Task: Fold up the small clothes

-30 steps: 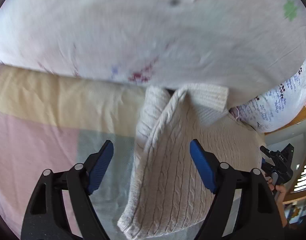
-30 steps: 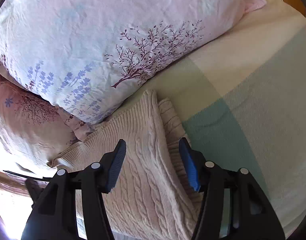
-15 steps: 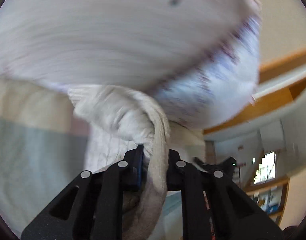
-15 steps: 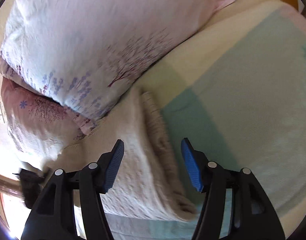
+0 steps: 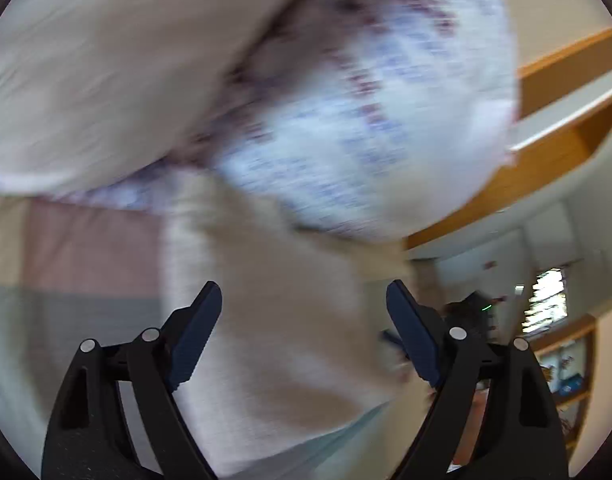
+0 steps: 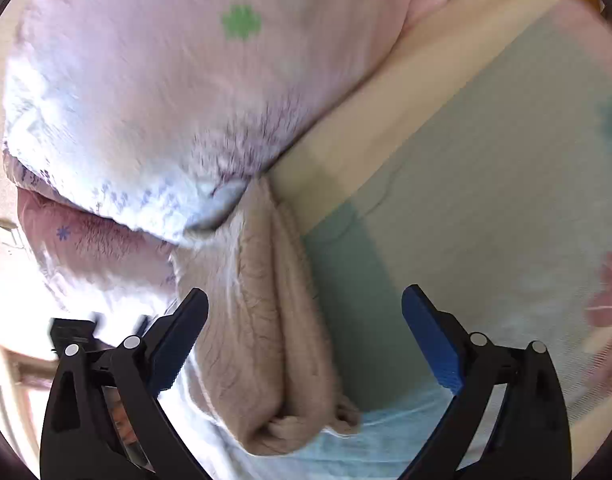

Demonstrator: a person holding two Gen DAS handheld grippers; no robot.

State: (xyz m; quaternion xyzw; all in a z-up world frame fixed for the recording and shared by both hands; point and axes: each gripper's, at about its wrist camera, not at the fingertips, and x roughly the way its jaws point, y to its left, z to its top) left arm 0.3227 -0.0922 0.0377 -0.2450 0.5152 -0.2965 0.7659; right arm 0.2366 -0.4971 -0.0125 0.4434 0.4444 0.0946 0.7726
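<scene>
A cream cable-knit sweater lies folded on the bed, its far end against the pillows. It also shows, blurred, in the left wrist view. My left gripper is open above the sweater and holds nothing. My right gripper is open wide, with the folded sweater lying below between its fingers; it holds nothing.
Floral pillows are stacked at the head of the bed, also in the left wrist view. The bedsheet has cream, green and pink blocks. A wooden headboard and a shelf are at the right.
My left gripper, shut on a fold of the sweater half a second ago, has let go and opened. The sweater now lies folded over. My right gripper has opened wider and drawn back.
</scene>
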